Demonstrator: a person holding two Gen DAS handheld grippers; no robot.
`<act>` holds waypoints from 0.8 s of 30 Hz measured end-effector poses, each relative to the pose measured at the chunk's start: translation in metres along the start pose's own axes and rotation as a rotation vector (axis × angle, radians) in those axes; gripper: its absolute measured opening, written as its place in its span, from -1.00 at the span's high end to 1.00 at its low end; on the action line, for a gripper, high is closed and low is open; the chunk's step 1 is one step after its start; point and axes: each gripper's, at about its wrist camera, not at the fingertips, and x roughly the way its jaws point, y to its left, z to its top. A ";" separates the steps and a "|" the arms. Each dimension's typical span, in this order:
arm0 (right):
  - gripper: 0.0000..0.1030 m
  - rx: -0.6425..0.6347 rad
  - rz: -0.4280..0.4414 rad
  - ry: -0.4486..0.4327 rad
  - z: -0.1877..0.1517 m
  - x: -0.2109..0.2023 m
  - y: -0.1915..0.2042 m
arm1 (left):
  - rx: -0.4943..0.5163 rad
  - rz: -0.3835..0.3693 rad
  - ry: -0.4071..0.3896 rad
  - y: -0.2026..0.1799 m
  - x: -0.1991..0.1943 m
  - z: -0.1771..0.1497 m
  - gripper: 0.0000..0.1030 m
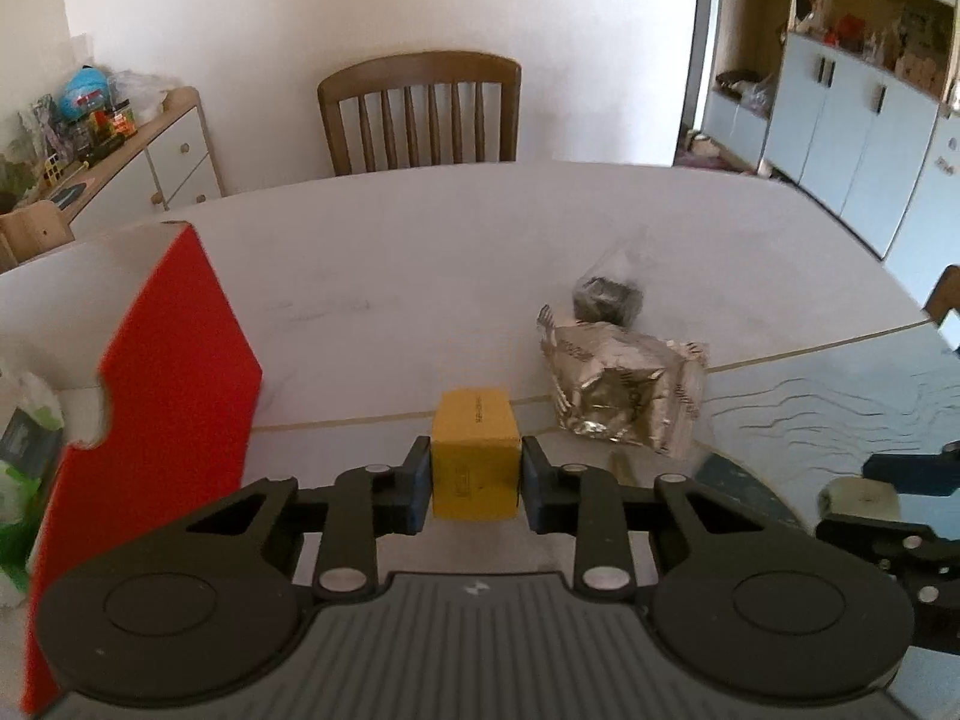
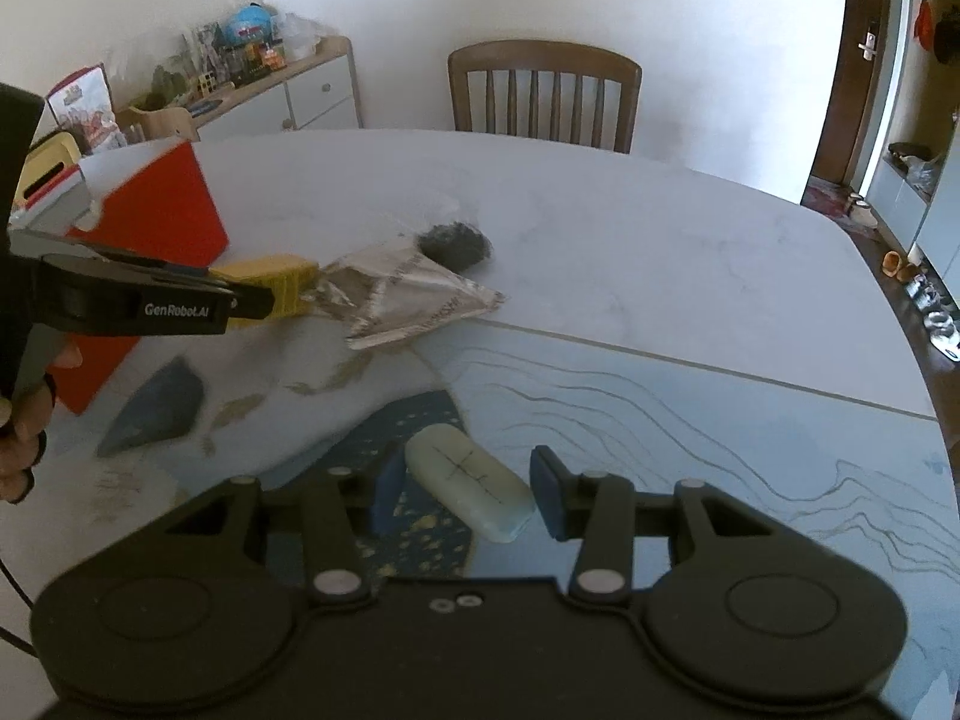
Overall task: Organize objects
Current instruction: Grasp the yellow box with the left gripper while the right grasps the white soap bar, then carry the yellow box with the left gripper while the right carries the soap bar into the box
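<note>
My left gripper (image 1: 477, 480) is shut on a small yellow box (image 1: 477, 468), pads pressed on both its sides, just above the table. The right wrist view shows that same box (image 2: 270, 285) side-on at the left, next to a red open-topped box (image 2: 162, 222). My right gripper (image 2: 468, 489) is shut on a pale oblong block (image 2: 468, 480) that lies diagonally between the blue pads. A crumpled silver foil pouch (image 1: 624, 396) and a dark bundle in clear wrap (image 1: 606, 297) lie on the table beyond both grippers.
The red box (image 1: 174, 372) stands tall at the left, with a green and white bag (image 1: 18, 468) beside it. A wooden chair (image 1: 420, 114) stands at the table's (image 1: 420, 240) far edge. A cluttered sideboard (image 1: 150, 162) is at the back left. A hand (image 2: 24, 438) holds the left gripper.
</note>
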 end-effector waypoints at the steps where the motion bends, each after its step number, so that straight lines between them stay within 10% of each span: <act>1: 0.15 0.006 0.003 -0.004 0.000 -0.004 0.003 | -0.004 -0.011 -0.008 0.001 -0.007 -0.001 0.44; 24: 0.15 -0.024 0.044 -0.138 0.053 -0.066 0.107 | -0.024 -0.180 -0.157 0.076 -0.136 0.021 0.44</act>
